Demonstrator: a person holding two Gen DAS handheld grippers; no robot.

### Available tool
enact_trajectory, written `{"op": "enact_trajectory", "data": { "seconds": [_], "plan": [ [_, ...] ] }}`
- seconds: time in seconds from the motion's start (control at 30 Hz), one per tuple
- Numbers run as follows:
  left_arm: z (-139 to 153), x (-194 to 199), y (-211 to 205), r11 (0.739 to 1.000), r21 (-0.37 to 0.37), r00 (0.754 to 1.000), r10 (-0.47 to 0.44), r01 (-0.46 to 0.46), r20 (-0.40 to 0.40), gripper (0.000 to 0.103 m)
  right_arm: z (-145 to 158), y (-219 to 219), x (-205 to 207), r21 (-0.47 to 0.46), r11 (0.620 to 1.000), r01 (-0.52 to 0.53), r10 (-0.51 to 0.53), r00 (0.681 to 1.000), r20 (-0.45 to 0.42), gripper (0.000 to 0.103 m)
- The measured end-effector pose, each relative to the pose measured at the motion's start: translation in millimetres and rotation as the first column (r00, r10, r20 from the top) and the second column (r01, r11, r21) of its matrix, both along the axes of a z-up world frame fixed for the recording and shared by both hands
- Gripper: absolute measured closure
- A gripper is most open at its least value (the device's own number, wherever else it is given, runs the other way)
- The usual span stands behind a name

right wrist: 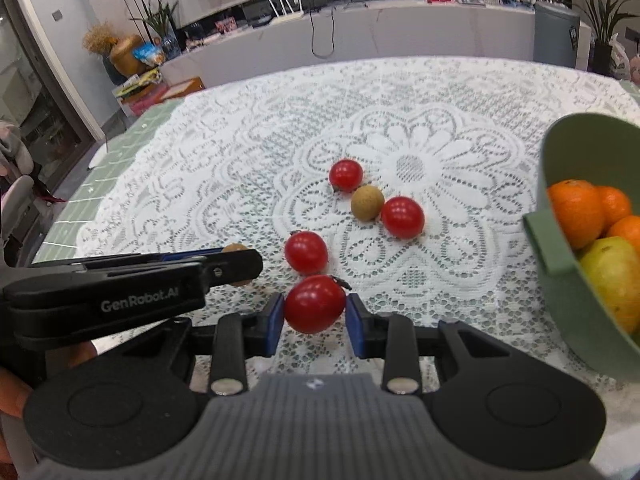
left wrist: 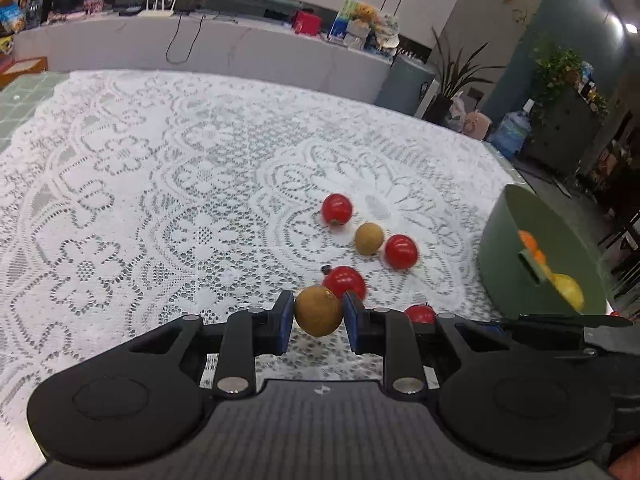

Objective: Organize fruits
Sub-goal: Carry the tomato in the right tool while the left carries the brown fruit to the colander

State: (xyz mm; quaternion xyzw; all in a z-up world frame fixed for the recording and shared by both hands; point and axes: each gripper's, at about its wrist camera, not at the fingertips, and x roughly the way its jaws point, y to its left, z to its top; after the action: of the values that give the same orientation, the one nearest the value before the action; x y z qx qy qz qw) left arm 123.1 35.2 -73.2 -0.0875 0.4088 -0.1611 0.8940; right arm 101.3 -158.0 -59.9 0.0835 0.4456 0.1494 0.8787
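The left tongs point(left wrist: 318, 316) are clamped on a brown longan point(left wrist: 319, 311); both blue pads point(left wrist: 285, 320) press its sides, and the fruit sits clear of the lace tablecloth point(left wrist: 160, 184) that covers the bench. The right tongs point(right wrist: 315, 310) are clamped on a red cherry tomato point(right wrist: 315, 304), blue pads touching it on both sides, stem end up and to the right.

Seen from the right wrist, the left tongs point(right wrist: 240, 264) lie just to the left of the right tongs, with the held longan point(right wrist: 236, 249) partly hidden behind the black finger.

Loose fruit on the cloth, relative to the right tongs:
- One cherry tomato point(right wrist: 306, 252) just ahead, slightly left.
- Further ahead, a row of three touching or nearly touching: a tomato point(right wrist: 346, 175), a second longan point(right wrist: 367, 203), and another tomato point(right wrist: 402, 217).

A green bowl point(right wrist: 560, 280) stands to the right of the right tongs, near the bench edge. It holds oranges point(right wrist: 576, 212) and a yellow-green fruit point(right wrist: 612, 272). From the left wrist, the same bowl point(left wrist: 504, 256) lies well to the right of the left tongs, its contents blurred.

A person's fingers point(right wrist: 12, 396) show at the left edge of the right wrist view.
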Motion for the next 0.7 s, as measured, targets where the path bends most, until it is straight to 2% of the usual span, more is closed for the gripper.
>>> {"op": "enact_trajectory", "data": {
  "seconds": [0.23,0.4,0.7],
  "plan": [
    [32,-28,-7,1.000,-0.007,0.996,-0.005,0.005,0.088,0.073,25,-15,-29,-0.020,1.000,0.022,-0.020,0.996,0.091,0.073],
    [48,-41,-20,0.999,-0.031,0.994,-0.027,0.030,0.109,0.073,42,-35,-48,-0.016,0.998,0.066,-0.063,0.987,0.145,0.073],
    [72,-49,-66,0.990,-0.045,0.982,-0.127,0.135,0.136,0.073,73,-85,-78,-0.051,0.978,0.204,-0.184,0.946,0.269,0.072]
  ]
}}
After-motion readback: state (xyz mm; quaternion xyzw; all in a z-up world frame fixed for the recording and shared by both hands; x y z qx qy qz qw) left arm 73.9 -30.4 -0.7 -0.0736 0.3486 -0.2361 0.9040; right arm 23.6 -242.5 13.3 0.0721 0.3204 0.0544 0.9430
